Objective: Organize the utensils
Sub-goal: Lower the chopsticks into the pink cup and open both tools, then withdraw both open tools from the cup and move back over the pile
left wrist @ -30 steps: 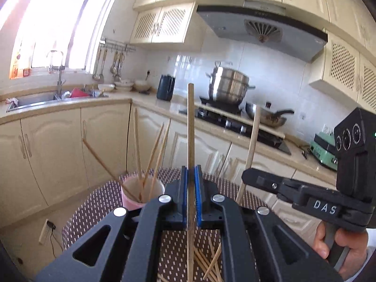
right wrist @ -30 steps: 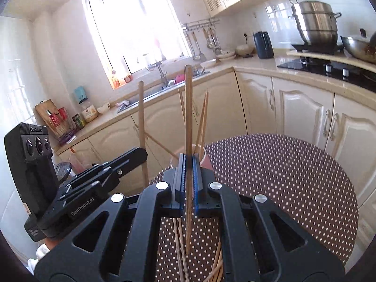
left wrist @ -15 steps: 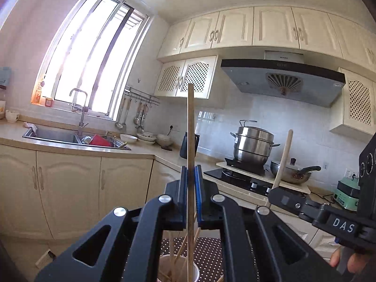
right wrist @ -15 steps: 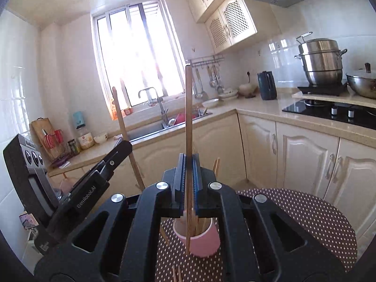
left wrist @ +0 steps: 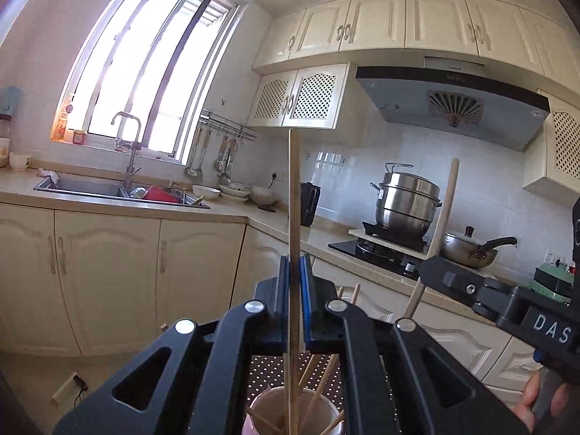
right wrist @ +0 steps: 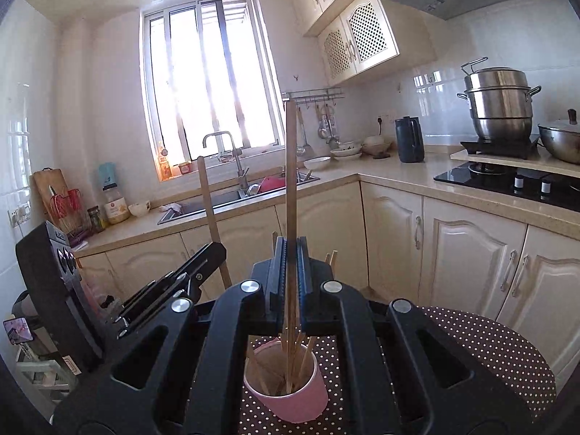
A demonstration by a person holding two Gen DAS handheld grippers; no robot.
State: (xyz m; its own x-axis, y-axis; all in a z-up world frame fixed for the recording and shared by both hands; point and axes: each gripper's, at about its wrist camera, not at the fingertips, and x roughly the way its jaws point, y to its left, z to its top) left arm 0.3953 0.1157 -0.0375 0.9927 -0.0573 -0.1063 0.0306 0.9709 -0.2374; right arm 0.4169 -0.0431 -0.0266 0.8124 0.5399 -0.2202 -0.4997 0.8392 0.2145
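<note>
Readable markings: in the left wrist view, the white letters "DAS" appear on the body of the right gripper point(left wrist: 440, 275) at the right edge of the frame. The hood front at upper right carries small print that is too small to read. In the right wrist view, the left gripper point(right wrist: 212, 250) at lower left carries a small label that is illegible.

Left gripper point(left wrist: 294, 301): the blue-lined fingers point(left wrist: 284, 290) are closed on a wooden chopstick point(left wrist: 293, 217). The chopstick stands upright at frame centre. Its lower end reaches inside the pink cup point(left wrist: 268, 411) at the bottom centre of the frame.

Right gripper point(right wrist: 290, 275): the jaws are clamped on a second wooden chopstick point(right wrist: 290, 181), also upright. Its lower tip is inside the pink cup point(right wrist: 293, 402), among several other chopsticks point(right wrist: 308, 359) that lean against the rim.

The cup stands on a round table with a brown dotted cloth point(right wrist: 489, 348), near the table's left part as seen in the right wrist view. Bare cloth extends from the cup toward the lower right of that frame, up to the curved table edge. Cream cabinet doors point(right wrist: 467, 264) stand beyond that edge. In the left wrist view, the two grippers are near each other, with the right one just to the right of centre.
</note>
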